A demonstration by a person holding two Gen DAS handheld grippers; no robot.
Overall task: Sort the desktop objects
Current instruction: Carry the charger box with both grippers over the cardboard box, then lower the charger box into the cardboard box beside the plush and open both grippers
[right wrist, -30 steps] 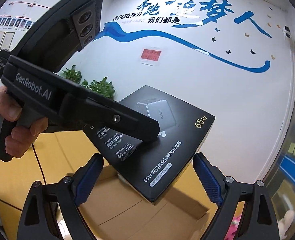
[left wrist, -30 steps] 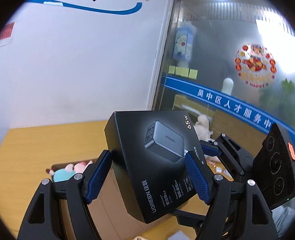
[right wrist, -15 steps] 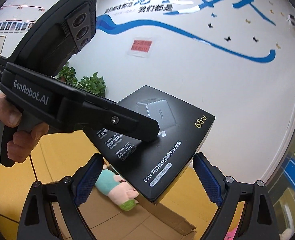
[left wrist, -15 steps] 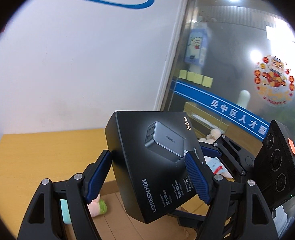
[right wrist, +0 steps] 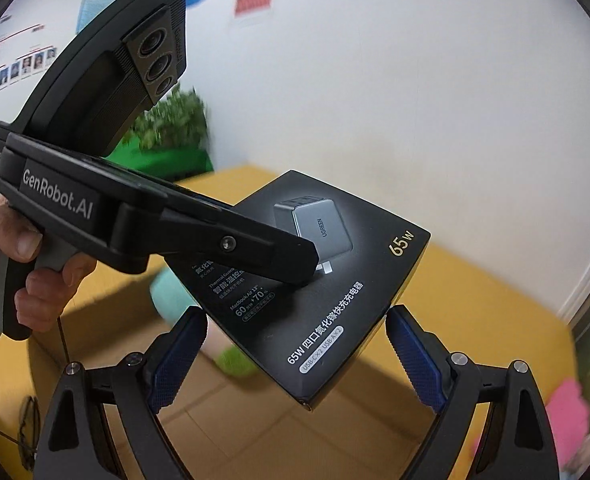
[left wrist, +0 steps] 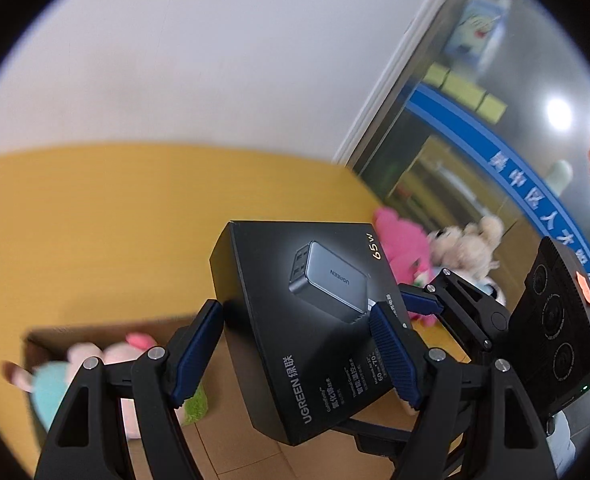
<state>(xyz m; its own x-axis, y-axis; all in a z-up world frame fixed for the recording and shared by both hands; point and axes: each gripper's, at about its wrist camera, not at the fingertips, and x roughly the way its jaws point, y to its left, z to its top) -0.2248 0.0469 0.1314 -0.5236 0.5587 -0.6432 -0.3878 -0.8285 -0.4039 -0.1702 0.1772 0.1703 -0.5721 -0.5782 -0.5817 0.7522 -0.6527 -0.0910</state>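
Note:
A black UGREEN 65W charger box (left wrist: 315, 320) is held in the air between both grippers, above an open cardboard box (right wrist: 255, 420). My left gripper (left wrist: 295, 352) is shut on its sides, blue pads against the box. My right gripper (right wrist: 295, 356) also holds the box (right wrist: 327, 280) between its blue pads. In the right wrist view the left gripper's body (right wrist: 135, 216) reaches over the box top. A teal and pink plush toy (left wrist: 95, 364) lies inside the cardboard box, partly hidden by the charger box.
A yellow-topped table (left wrist: 95, 220) runs to a white wall. A pink plush (left wrist: 399, 240) and a cream plush dog (left wrist: 467, 244) lie on the table at the right by a glass partition. A green plant (right wrist: 171, 120) stands at the far left.
Both grippers have tilted down with the charger box. The table, the cardboard box and the plush toys now fill more of both views. The grip on the box is unchanged.

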